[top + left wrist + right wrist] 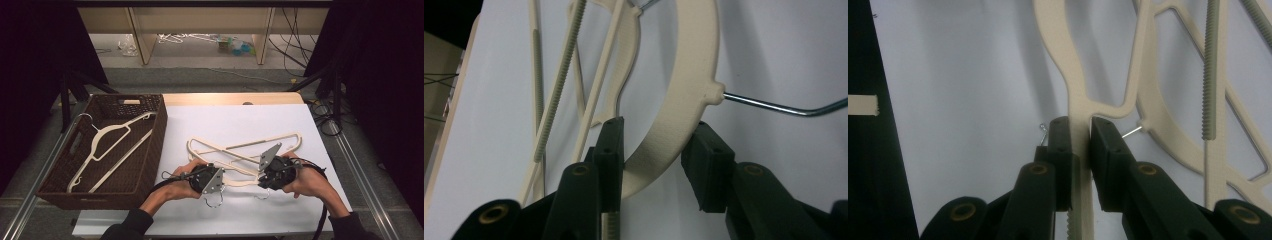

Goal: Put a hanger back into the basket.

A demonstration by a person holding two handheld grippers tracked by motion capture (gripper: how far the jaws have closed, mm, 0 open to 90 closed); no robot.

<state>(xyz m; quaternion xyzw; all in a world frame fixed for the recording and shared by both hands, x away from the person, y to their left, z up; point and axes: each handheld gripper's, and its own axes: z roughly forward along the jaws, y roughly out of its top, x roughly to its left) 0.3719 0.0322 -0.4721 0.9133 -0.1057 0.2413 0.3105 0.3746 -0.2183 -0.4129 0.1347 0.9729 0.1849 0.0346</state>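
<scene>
Two cream plastic hangers (240, 150) lie crossed on the white table top (235, 117). My left gripper (207, 179) (656, 145) is shut on the broad curved neck of one hanger (689, 65), just beside its metal hook (774, 106); the band fills the gap between the jaws. My right gripper (272, 172) (1080, 132) is shut on the thin neck of the other hanger (1063, 45), whose ribbed bar runs down between the pads. Beside it lies the first hanger's frame (1158, 120). Both hooks point toward the person.
A dark brown wicker basket (160, 135) stands at the table's left, with cream hangers (107, 137) lying inside it. The table's right edge and metal rails (360, 175) run along both sides. Shelves, cables and clutter sit on the floor beyond the far edge.
</scene>
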